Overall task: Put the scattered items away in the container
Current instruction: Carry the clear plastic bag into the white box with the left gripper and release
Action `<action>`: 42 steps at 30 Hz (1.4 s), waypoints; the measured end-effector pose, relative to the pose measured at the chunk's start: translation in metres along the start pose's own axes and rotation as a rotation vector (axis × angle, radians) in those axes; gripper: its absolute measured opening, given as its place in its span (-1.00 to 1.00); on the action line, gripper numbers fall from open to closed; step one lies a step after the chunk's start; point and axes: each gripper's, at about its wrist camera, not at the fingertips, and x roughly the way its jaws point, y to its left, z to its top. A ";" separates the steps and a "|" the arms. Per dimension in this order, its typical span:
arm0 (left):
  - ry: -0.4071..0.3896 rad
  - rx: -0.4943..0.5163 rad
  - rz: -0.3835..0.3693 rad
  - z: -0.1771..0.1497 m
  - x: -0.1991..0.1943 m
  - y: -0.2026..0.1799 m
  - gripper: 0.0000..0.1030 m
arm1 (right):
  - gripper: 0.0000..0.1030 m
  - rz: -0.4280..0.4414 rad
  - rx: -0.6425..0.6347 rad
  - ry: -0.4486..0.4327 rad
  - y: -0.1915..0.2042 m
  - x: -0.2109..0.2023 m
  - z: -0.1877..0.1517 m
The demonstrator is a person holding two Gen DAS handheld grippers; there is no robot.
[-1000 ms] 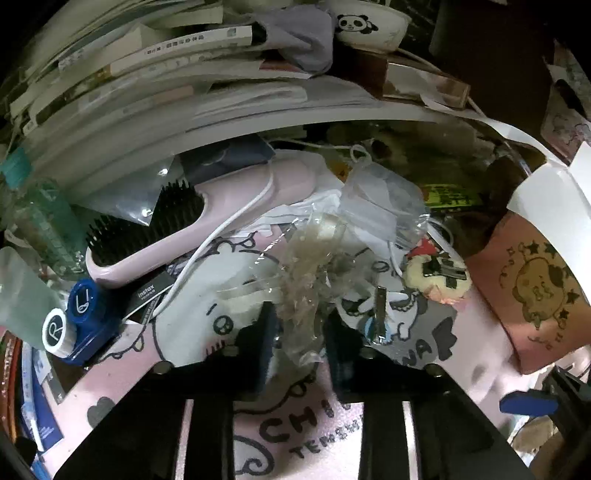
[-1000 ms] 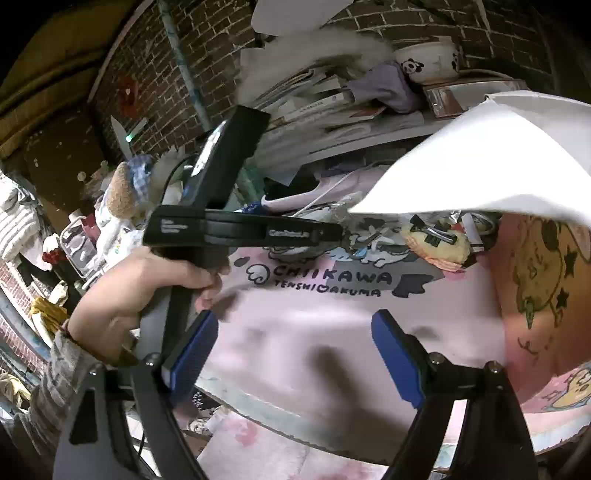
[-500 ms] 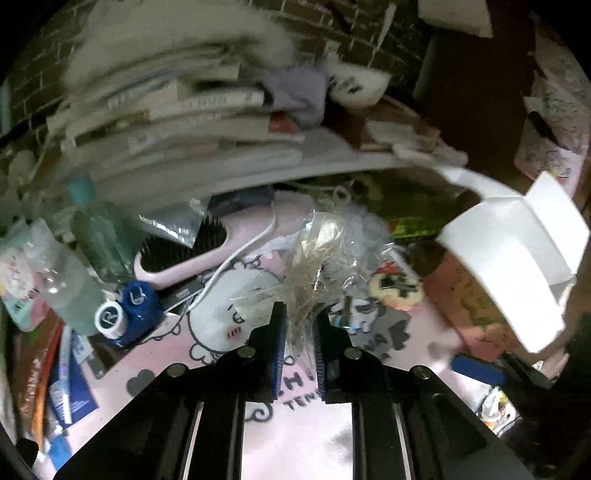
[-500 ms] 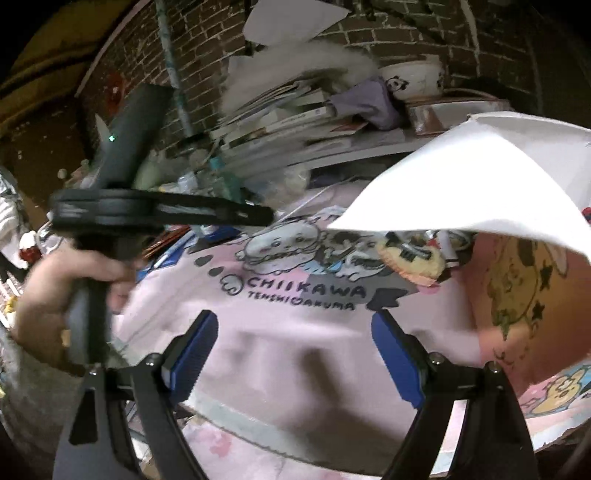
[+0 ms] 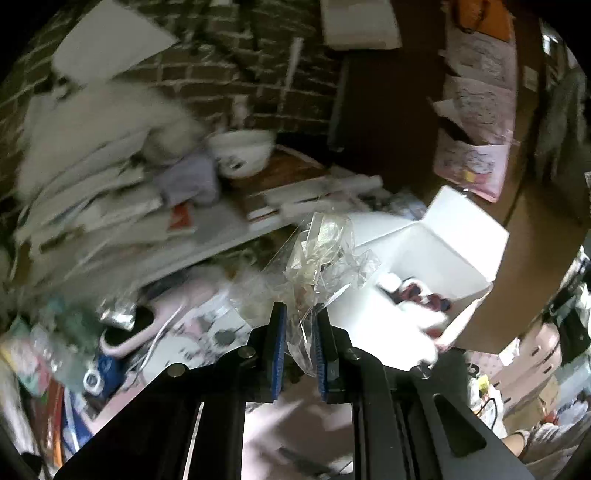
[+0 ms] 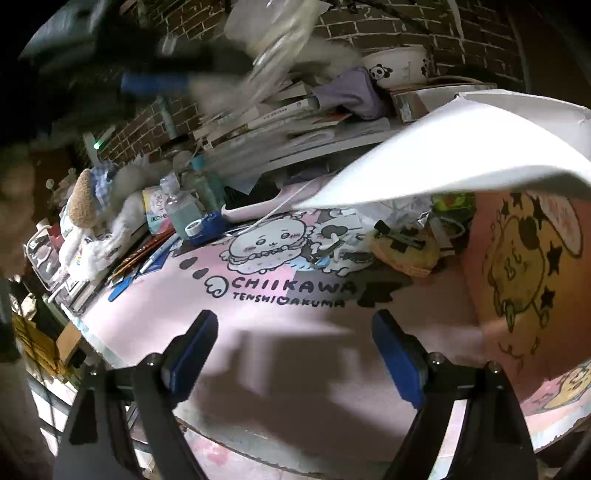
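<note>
My left gripper [image 5: 298, 332] is shut on a crumpled clear plastic wrapper [image 5: 321, 254] and holds it in the air, just left of the open white box [image 5: 443, 251], which has small items inside. In the right wrist view the left gripper and wrapper [image 6: 273, 33] show blurred at the top, above the desk. My right gripper [image 6: 291, 354] is open and empty, low over the pink Chiikawa mat [image 6: 280, 317]. The white box flap [image 6: 461, 155] hangs over the mat's right side.
A pink hairbrush [image 5: 147, 328] with white cord, a blue contact lens case [image 5: 99, 373] and bottles [image 6: 181, 210] lie at the mat's left. A round plush keychain [image 6: 402, 247] sits mid-mat. Stacked books [image 6: 295, 114] and a panda bowl [image 6: 395, 70] line the back shelf.
My left gripper closed on the plastic wrapper, lifted it off the mat and swung it up and right toward the white box. My right gripper stayed open in place.
</note>
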 end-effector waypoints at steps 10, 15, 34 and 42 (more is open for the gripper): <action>0.090 0.129 -0.128 0.033 0.034 -0.062 -0.83 | 0.62 0.006 0.032 -0.006 -0.007 -0.002 -0.005; 0.177 0.180 -0.156 0.043 0.062 -0.087 -0.83 | 0.62 0.008 0.048 -0.008 -0.013 -0.005 -0.007; 0.255 0.287 -0.006 0.034 0.095 -0.108 0.73 | 0.62 0.028 0.066 0.006 -0.017 -0.009 -0.014; 0.181 0.282 0.051 0.032 0.057 -0.092 0.96 | 0.62 0.010 0.060 -0.006 -0.013 -0.010 -0.015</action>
